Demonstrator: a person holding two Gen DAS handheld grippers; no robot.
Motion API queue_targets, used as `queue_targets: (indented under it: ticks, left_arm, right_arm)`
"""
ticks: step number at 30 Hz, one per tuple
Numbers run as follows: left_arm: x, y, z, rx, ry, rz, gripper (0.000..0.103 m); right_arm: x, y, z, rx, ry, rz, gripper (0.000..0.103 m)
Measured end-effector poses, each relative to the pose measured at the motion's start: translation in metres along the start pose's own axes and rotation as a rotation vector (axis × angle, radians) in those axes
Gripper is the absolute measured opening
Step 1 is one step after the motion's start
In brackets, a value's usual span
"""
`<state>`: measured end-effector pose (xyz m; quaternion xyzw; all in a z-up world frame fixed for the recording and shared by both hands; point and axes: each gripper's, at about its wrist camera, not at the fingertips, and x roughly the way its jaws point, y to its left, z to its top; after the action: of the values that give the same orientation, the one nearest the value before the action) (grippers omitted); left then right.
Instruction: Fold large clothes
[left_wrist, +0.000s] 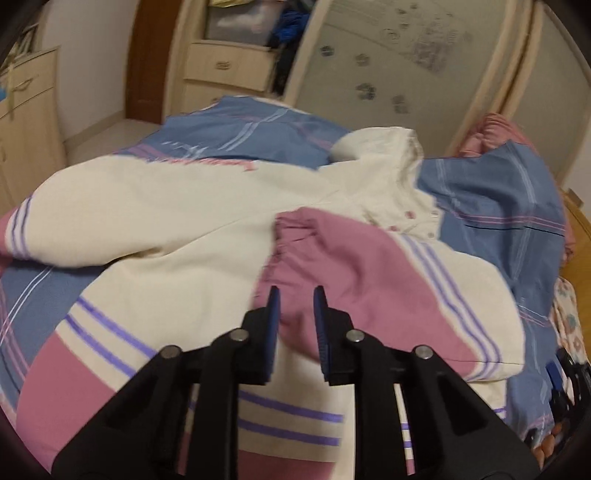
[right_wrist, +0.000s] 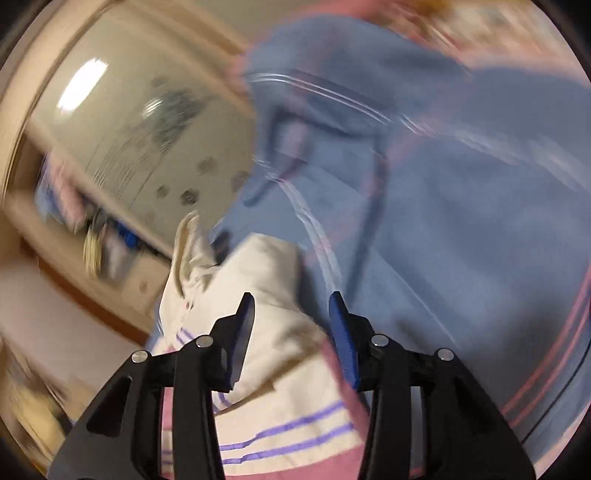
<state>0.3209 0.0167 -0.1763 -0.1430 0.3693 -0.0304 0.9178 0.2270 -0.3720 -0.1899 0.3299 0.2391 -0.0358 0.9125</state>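
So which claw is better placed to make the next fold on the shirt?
Left, probably. The left claw hangs open over the pink sleeve of the shirt; the right claw's view is motion-blurred.

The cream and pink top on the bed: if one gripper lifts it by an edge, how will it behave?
The cream and pink top already lies creased, so it would probably hang limp. Its sleeve, folded across the body, would likely slide off. The bedspread underneath looks rumpled and may drag along.

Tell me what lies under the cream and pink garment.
The cream and pink garment is spread over a blue striped bedsheet that shows around its edges. Whatever sits directly beneath the garment's middle is covered and cannot be seen.
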Motion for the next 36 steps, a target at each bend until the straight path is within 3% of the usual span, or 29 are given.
queue_targets:
  ticks: [3, 5, 6, 7, 9, 11, 13, 14, 15, 16, 18, 20, 25, 27, 32, 33, 35, 36]
  left_arm:
    - [0.016, -0.019, -0.002, 0.039, 0.054, -0.037, 0.016]
    - [0.043, -0.027, -0.008, 0.059, 0.149, -0.031, 0.016]
    - [0.056, -0.025, -0.010, 0.049, 0.191, -0.007, 0.013]
    - [0.071, -0.017, -0.011, 0.018, 0.229, 0.011, 0.004]
    - [0.091, 0.005, -0.009, -0.063, 0.271, -0.008, 0.003]
    - [0.096, 0.009, -0.006, -0.066, 0.265, -0.006, 0.003]
    - [0.088, -0.002, -0.005, -0.013, 0.234, 0.025, 0.003]
    - [0.077, -0.003, -0.005, -0.017, 0.201, 0.004, 0.003]
    - [0.063, 0.001, -0.005, -0.034, 0.164, -0.048, 0.012]
    - [0.046, 0.009, -0.004, -0.064, 0.122, -0.111, 0.036]
    - [0.013, 0.041, 0.000, -0.151, 0.037, -0.109, 0.075]
    - [-0.024, 0.097, 0.000, -0.304, -0.067, -0.084, 0.077]
    - [-0.068, 0.257, -0.020, -0.796, -0.156, -0.069, 0.081]
    - [-0.070, 0.302, -0.027, -0.910, -0.183, -0.040, 0.085]
    - [-0.047, 0.354, -0.019, -1.014, -0.152, -0.027, 0.089]
    - [-0.042, 0.356, -0.014, -1.007, -0.155, -0.033, 0.086]
    - [-0.044, 0.357, -0.006, -0.957, -0.187, -0.054, 0.045]
    - [-0.044, 0.351, 0.005, -0.898, -0.181, -0.030, 0.014]
  right_arm:
    - [0.037, 0.029, -0.009, -0.126, 0.133, 0.007, 0.043]
    - [0.066, 0.036, -0.025, -0.179, 0.224, -0.040, 0.043]
    - [0.071, 0.033, -0.030, -0.189, 0.228, -0.071, 0.042]
    - [0.078, 0.028, -0.034, -0.197, 0.223, -0.095, 0.041]
    - [0.088, 0.017, -0.041, -0.202, 0.234, -0.111, 0.031]
    - [0.094, 0.015, -0.051, -0.227, 0.239, -0.139, 0.019]
    - [0.100, 0.020, -0.060, -0.292, 0.231, -0.169, 0.020]
    - [0.103, 0.021, -0.062, -0.310, 0.225, -0.178, 0.022]
    - [0.103, 0.023, -0.062, -0.317, 0.221, -0.177, 0.027]
    - [0.102, 0.024, -0.060, -0.319, 0.220, -0.141, 0.033]
    - [0.098, 0.022, -0.065, -0.322, 0.227, -0.037, 0.067]
    - [0.096, 0.027, -0.069, -0.347, 0.229, -0.021, 0.077]
    - [0.096, 0.035, -0.073, -0.389, 0.228, -0.035, 0.084]
    - [0.096, 0.032, -0.071, -0.379, 0.228, -0.016, 0.088]
    - [0.093, 0.027, -0.069, -0.352, 0.221, 0.023, 0.090]
    - [0.092, 0.027, -0.069, -0.349, 0.219, 0.026, 0.090]
    - [0.092, 0.027, -0.069, -0.349, 0.217, 0.028, 0.090]
    - [0.092, 0.027, -0.069, -0.350, 0.215, 0.028, 0.090]
